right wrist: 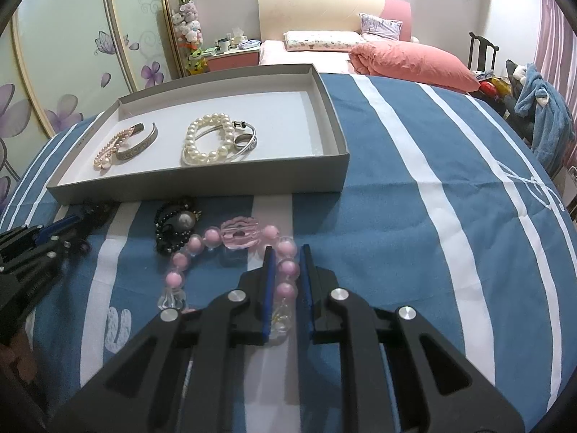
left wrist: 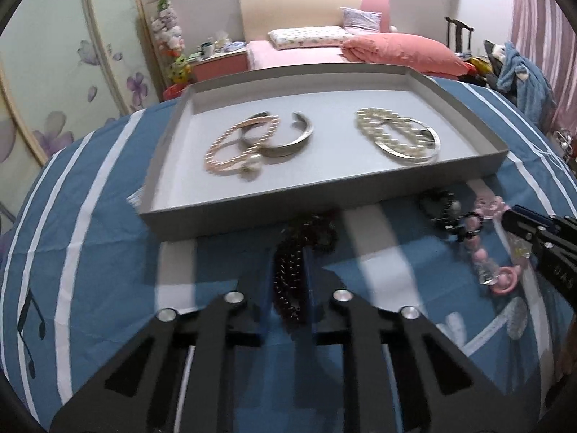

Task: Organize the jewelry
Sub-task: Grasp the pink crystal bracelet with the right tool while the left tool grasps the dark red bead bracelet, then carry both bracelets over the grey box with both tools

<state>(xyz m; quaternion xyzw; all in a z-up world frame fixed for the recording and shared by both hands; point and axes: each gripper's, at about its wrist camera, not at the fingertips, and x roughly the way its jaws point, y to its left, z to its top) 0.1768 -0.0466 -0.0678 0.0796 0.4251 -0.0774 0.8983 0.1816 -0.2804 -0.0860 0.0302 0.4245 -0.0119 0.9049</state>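
Note:
My left gripper [left wrist: 292, 252] is shut on a dark red beaded bracelet [left wrist: 288, 288] lying on the blue striped cloth just in front of the grey tray [left wrist: 288, 209]. My right gripper [right wrist: 287, 249] is shut on a pink bead bracelet [right wrist: 212, 236] with clear crystal pieces, also on the cloth. Between the two lies a black bracelet with a pearl [right wrist: 176, 223]. Inside the tray are a pink pearl bracelet [left wrist: 238, 144] with a silver cuff [left wrist: 288, 140], and a white pearl bracelet [left wrist: 382, 130] with a silver bangle [left wrist: 425, 148]. The left gripper [right wrist: 77, 222] also shows in the right wrist view.
The blue and white striped cloth [right wrist: 414, 180] stretches to the right of the tray. Beyond it stand a bed with a pink quilt [right wrist: 414, 61], a flowered wardrobe [right wrist: 72, 72] on the left, and a chair with blue clothes [right wrist: 541, 108] on the right.

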